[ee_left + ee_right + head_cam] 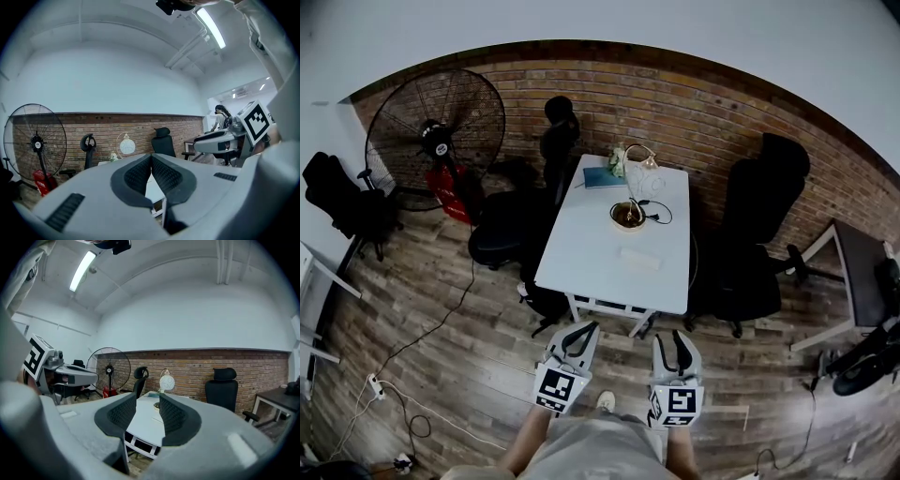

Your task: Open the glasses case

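Glasses case (639, 258) is small and pale, hard to pick out vs the white table (581, 253). It lies on the table's near half, nearer than the round bowl-like thing (628, 216). Can't tell if the lid is up or down. In the left gripper view the table is mostly blocked by that gripper's own body. Hands are hidden under the marker cubes, and the forearms are cut off at the bottom edge of the head view. Both grippers sit side by side short of the table's near edge, well apart from the case, pointing abt level at the table. Left gripper (581, 328): pads meet at the tips, nothing btwn. Right gripper (670, 339): jaws apart w/ a clear gap, nothing btwn, and the table shows through it.
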`<state>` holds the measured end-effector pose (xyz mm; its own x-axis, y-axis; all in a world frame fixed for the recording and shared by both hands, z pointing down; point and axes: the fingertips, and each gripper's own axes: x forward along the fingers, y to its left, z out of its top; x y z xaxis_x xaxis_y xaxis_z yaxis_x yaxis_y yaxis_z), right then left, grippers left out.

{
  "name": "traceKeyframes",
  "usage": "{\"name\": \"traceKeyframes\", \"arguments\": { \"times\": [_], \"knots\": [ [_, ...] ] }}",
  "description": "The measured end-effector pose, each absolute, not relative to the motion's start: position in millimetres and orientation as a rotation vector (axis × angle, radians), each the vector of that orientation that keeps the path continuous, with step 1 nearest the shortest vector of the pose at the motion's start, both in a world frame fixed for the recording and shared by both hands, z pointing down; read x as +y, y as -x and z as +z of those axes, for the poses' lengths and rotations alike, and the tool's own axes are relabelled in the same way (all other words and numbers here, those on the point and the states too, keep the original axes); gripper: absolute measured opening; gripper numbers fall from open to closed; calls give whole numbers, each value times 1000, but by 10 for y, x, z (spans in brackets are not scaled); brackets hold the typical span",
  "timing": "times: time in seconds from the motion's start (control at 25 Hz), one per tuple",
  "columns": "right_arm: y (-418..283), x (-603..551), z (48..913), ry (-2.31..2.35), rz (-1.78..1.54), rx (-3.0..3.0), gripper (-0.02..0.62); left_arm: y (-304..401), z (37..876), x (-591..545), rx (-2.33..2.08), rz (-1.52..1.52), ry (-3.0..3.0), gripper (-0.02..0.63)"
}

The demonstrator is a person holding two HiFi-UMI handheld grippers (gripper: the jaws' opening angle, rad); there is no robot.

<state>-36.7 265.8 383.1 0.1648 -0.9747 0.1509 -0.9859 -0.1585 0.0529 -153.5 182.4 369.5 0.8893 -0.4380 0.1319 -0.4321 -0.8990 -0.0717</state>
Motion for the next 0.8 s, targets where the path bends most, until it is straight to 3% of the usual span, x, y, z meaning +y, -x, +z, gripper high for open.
{"name": "traceKeyframes", "arguments": {
  "times": [0.8],
  "knots": [
    [-323, 2389, 3838, -2259, 130, -2026, 156, 948, 3644, 1656, 761, -291, 2961, 6]
  ]
}}
